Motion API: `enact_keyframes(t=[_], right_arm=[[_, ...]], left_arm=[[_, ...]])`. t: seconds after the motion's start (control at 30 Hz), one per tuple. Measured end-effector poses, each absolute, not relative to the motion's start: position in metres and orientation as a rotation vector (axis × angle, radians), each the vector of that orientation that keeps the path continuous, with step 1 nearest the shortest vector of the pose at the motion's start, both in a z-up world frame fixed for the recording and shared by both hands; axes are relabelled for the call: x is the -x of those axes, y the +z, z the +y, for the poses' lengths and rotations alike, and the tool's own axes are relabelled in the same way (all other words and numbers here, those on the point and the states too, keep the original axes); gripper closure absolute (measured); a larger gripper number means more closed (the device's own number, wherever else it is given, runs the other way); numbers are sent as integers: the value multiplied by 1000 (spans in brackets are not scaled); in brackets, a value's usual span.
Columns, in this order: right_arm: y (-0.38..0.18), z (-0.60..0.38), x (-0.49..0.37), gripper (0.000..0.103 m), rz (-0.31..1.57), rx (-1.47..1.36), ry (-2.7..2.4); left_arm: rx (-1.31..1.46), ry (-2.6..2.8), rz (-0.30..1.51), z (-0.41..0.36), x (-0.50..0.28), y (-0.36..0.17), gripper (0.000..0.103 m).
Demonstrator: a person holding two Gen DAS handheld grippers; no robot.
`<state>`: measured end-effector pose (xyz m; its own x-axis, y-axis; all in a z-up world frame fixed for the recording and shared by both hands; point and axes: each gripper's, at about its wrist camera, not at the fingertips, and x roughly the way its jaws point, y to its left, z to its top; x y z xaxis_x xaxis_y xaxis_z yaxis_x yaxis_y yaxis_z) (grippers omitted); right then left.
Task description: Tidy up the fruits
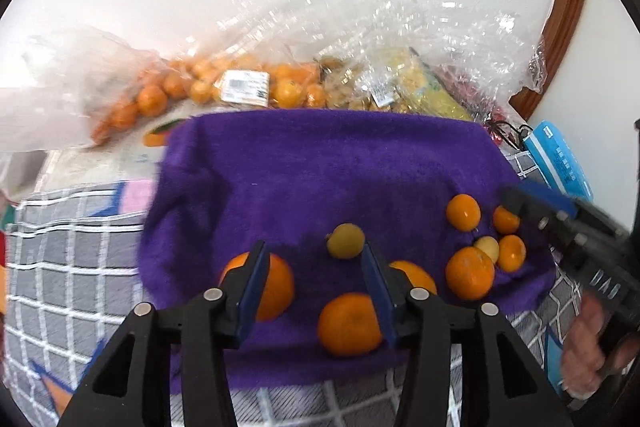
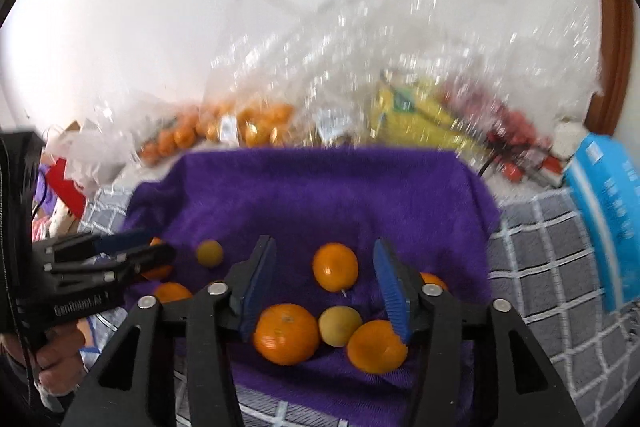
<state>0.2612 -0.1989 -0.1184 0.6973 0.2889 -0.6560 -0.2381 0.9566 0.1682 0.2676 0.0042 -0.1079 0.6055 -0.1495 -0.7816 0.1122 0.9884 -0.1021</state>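
Observation:
A purple towel (image 1: 320, 167) (image 2: 320, 195) lies on a checked cloth. Several oranges and two yellow fruits rest on its near part. In the left wrist view my left gripper (image 1: 316, 255) is open above the towel, with an orange (image 1: 276, 283) by its left finger, an orange (image 1: 348, 323) low between the fingers and a yellow fruit (image 1: 346, 241) just ahead. My right gripper (image 2: 324, 259) is open over a cluster: an orange (image 2: 334, 265), an orange (image 2: 286, 333), a yellow fruit (image 2: 340, 325) and an orange (image 2: 374, 347). The right gripper also shows at the right of the left wrist view (image 1: 516, 203), the left gripper at the left of the right wrist view (image 2: 160, 247).
Clear plastic bags (image 1: 360, 27) stand behind the towel, with bagged oranges (image 1: 240, 87), yellow fruit (image 1: 420, 83) and red items (image 2: 508, 131). A blue pack (image 1: 560, 159) (image 2: 608, 219) lies at the right. The grey checked cloth (image 1: 72, 267) surrounds the towel.

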Motion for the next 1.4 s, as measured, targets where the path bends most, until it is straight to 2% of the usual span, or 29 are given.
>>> enact_keyframes(t=[0.13, 0.23, 0.33, 0.53, 0.67, 0.77, 0.97, 1.1, 1.4], right_arm=[[-87, -193, -233, 43, 719, -51, 271], [-67, -185, -204, 42, 697, -2, 251], [-53, -180, -173, 39, 677, 24, 218], [-44, -190, -119, 38, 695, -21, 158], [-37, -197, -79, 19, 638, -29, 102], [-32, -199, -54, 12, 617, -48, 107], [-23, -197, -18, 1, 603, -25, 118], [-21, -198, -1, 1, 601, -34, 122], [-14, -205, 17, 1, 568, -44, 111]], left_arm=[[64, -136, 861, 16, -241, -89, 47], [85, -131, 831, 20, -218, -76, 43], [83, -124, 804, 19, -196, -65, 39], [89, -91, 748, 21, -147, -46, 35], [103, -100, 738, 23, -117, -39, 31], [122, -102, 726, 23, -93, -34, 31], [70, -36, 669, 20, -54, -20, 18], [70, -32, 642, 18, -34, -9, 15], [25, -12, 589, 9, -10, 5, 14]])
